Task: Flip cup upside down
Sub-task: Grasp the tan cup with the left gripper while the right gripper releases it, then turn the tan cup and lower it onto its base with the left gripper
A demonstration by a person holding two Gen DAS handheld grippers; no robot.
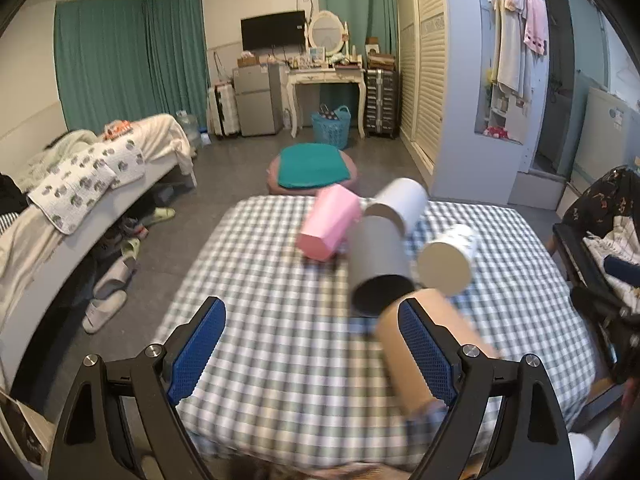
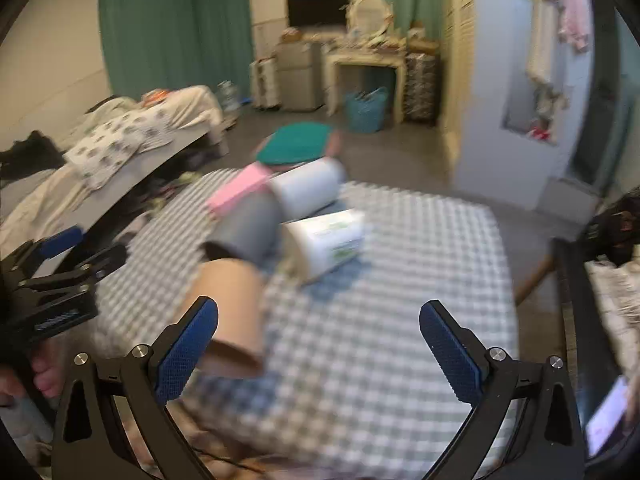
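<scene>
Hovering wide open and empty above the near edge of the checked table (image 1: 280, 360), the left gripper (image 1: 308, 344) has the lying brown cup (image 1: 416, 344) beside its right finger; the right gripper (image 2: 320, 344) is spread empty too. Centre the fingers across that cup's body before closing, clear of the grey cup (image 1: 376, 264) just beyond it.

Place: home bedroom
Far left of tongs: unmade bed (image 1: 100, 160)
Straight ahead: vanity with mirror (image 1: 326, 60), wall television (image 1: 273, 32), teal curtains (image 1: 120, 52)
Far right: hanging clothes (image 1: 516, 40)
</scene>
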